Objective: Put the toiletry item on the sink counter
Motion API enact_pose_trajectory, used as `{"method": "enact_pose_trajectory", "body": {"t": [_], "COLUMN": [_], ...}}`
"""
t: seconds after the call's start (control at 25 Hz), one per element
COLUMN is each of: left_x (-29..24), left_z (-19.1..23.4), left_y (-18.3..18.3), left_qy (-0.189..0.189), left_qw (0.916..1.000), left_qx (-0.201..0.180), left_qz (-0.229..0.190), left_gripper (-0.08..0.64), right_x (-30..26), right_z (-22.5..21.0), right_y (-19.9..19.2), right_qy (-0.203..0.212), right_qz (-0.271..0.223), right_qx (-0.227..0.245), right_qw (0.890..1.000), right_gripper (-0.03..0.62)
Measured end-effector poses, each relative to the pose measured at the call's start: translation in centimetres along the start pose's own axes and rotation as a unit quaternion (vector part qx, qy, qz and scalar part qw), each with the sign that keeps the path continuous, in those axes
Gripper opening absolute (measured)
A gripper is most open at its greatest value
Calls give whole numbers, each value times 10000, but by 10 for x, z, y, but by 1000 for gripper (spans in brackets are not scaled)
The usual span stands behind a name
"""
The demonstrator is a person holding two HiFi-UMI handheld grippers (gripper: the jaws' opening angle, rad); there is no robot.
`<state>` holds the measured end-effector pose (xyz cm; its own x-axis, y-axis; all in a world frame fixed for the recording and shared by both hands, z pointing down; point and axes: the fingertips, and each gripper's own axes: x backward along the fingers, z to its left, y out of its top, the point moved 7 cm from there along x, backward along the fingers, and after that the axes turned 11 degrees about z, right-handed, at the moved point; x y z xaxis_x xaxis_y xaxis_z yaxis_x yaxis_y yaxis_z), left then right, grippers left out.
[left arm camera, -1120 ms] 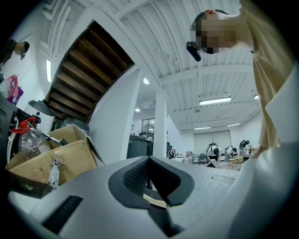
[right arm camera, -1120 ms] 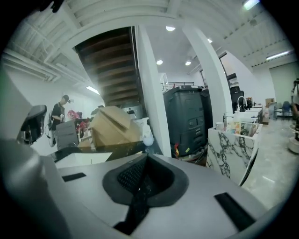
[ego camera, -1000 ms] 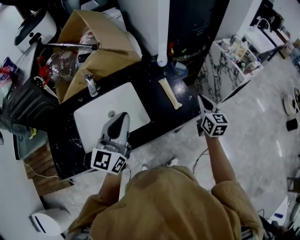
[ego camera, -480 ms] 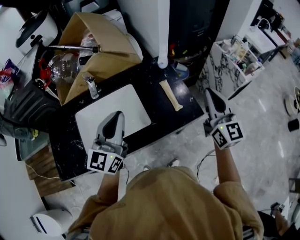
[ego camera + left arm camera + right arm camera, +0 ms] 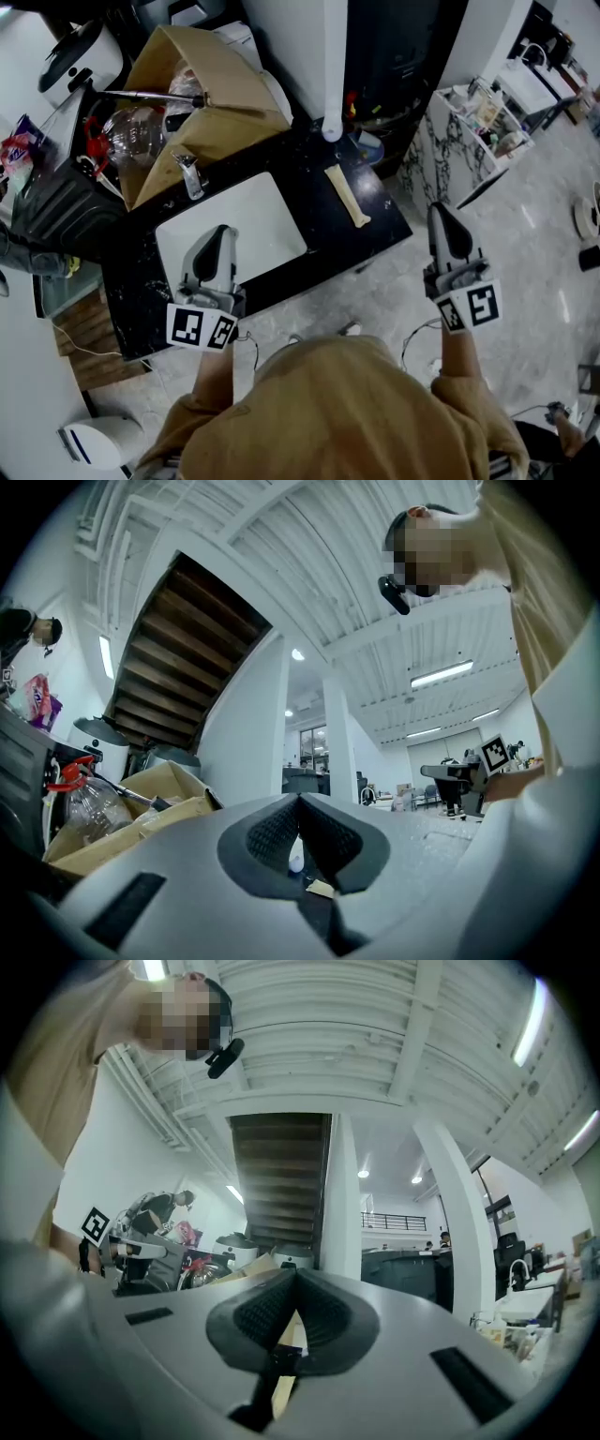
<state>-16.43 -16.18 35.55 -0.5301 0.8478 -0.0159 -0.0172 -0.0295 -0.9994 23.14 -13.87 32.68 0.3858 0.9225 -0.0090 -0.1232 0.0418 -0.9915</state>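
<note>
Tube [image 5: 347,195] lies on the desk [image 5: 311,202] beside the sink [image 5: 264,211]; left gripper [image 5: 225,231] and right gripper [image 5: 439,208] both pressed together, empty

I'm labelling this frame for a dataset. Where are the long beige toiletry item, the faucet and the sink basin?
beige toiletry item [image 5: 347,195], head view, the middle of its length.
faucet [image 5: 190,174], head view, its metal body.
sink basin [image 5: 255,217], head view, the bare white bottom.

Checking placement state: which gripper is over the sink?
The left gripper, above the white basin; the right gripper is off the counter, over floor.
</note>
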Motion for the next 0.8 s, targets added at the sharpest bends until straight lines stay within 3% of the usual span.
{"method": "enact_pose_trajectory", "body": {"t": [0.24,0.48,0.64,0.8], "left_x": [7,15,19,20], "left_z": [5,7,7,7], "left_y": [-1,0,1,2], "left_qy": [145,222,233,219], "left_qw": [9999,9997,9997,9997], "left_qx": [9,24,-62,-135], "left_qz": [27,48,41,51], "left_gripper": [3,3,3,3], "right_x": [25,35,35,33], "right_z": [-1,0,5,13], "right_y": [-8,-23,-26,-23], "right_qy": [-440,-780,-777,-733], "right_qz": [66,171,151,189], "right_qx": [26,-280,-416,-223], "right_qw": [9990,9964,9960,9969], "right_gripper": [3,3,3,3]}}
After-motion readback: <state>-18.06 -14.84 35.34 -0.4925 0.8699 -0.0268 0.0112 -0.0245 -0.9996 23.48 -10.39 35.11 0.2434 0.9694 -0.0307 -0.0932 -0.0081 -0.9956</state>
